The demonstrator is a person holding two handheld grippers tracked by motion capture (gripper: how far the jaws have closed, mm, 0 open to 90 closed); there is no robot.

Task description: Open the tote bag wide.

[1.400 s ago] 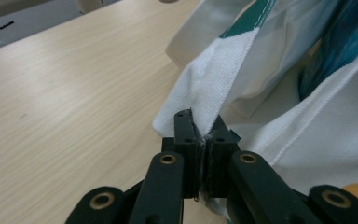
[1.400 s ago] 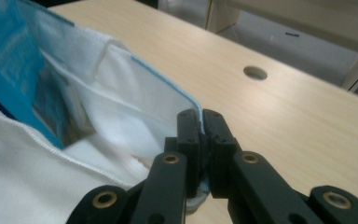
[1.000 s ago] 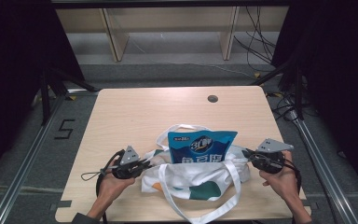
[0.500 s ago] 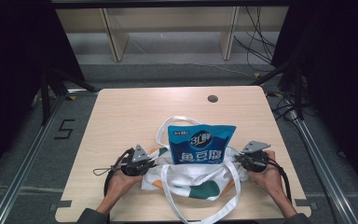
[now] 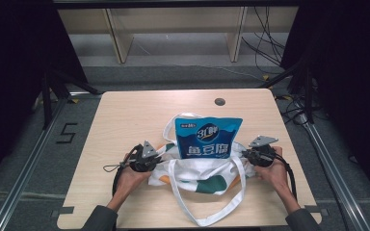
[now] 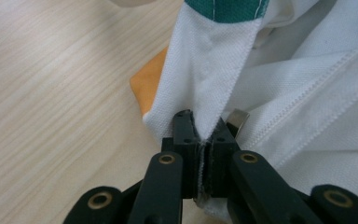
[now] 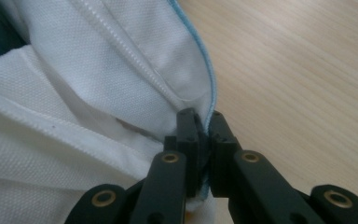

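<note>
A white cloth tote bag (image 5: 200,173) with green and orange print lies on the near half of the table. A blue snack packet (image 5: 208,137) stands upright in its mouth. My left gripper (image 5: 159,155) is shut on the bag's left edge; in the left gripper view its jaws pinch a white fold of the bag (image 6: 209,88). At the bag's right edge my right gripper (image 5: 243,153) is shut on the rim, and the right gripper view has the white rim with its blue trim (image 7: 186,74) clamped between the jaws. The bag's long handles (image 5: 212,211) trail toward the table's near edge.
The pale wooden table (image 5: 139,115) has a round cable hole (image 5: 219,101) near its far edge. Metal frame rails (image 5: 24,168) run along both sides. Wooden shelf legs (image 5: 118,33) and loose cables (image 5: 265,43) lie beyond the table on the floor.
Both hands have drawn inward and slightly toward the table's near side, still pinching the bag's edges. The bag's mouth has narrowed around the blue packet.
</note>
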